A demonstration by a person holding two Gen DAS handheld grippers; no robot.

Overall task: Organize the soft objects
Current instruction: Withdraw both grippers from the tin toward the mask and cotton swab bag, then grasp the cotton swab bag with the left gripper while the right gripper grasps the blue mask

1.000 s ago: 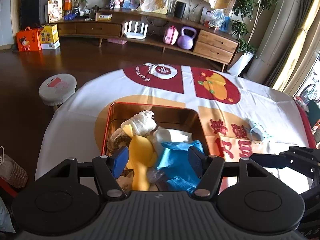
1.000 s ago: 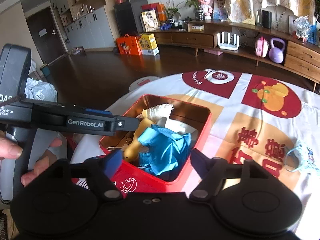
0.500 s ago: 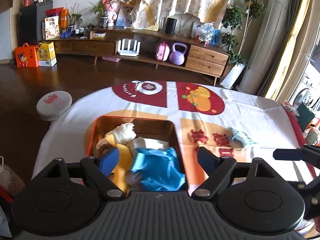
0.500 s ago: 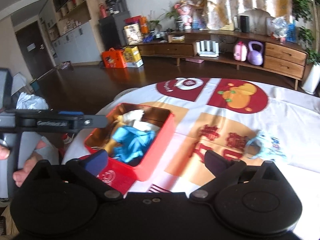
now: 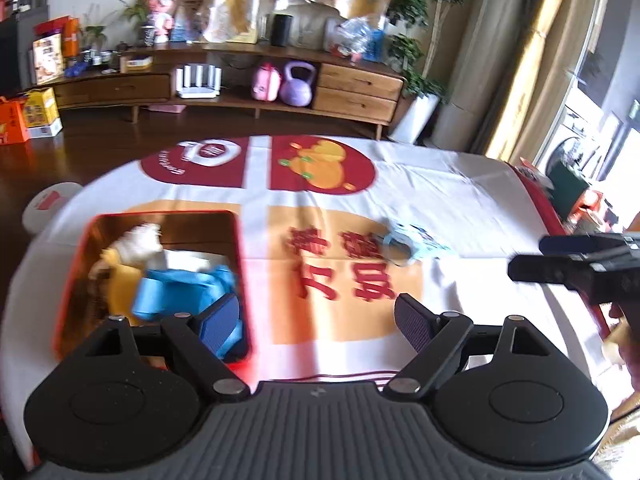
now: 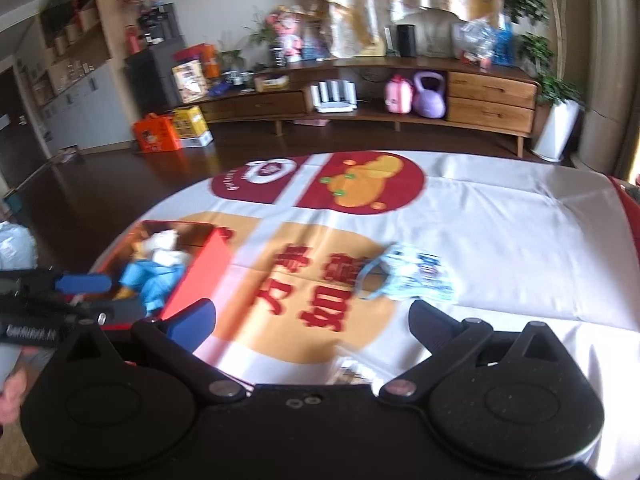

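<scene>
Right of the red tin (image 6: 202, 266), on the counter's printed cloth (image 6: 500, 236), lies the last loose item: a pale-blue face mask (image 6: 408, 272), crumpled, ear loop splayed toward the tin. It sits at the edge of the orange panel w/ red characters, well apart from the tin. Inside the tin: blue cloth (image 5: 180, 288), a yellow soft toy (image 5: 118, 280), a white bundle (image 5: 140, 240).

Left claw (image 5: 318, 322) is released, jaws wide w/ nothing between them, having just spread further; its left pad overlaps the tin's near corner in view. Right claw (image 6: 312, 322) also released, jaws just opened to their widest, empty, w/ the mask just beyond its right finger.

Handling, by judgement: mask looks very light and limp, no stiffness, likely to fold or slide on the smooth cloth if nudged. Best hold prob. across the bunched pleated body, not the thin loop, which could slip out or snag on the tin rim.
</scene>
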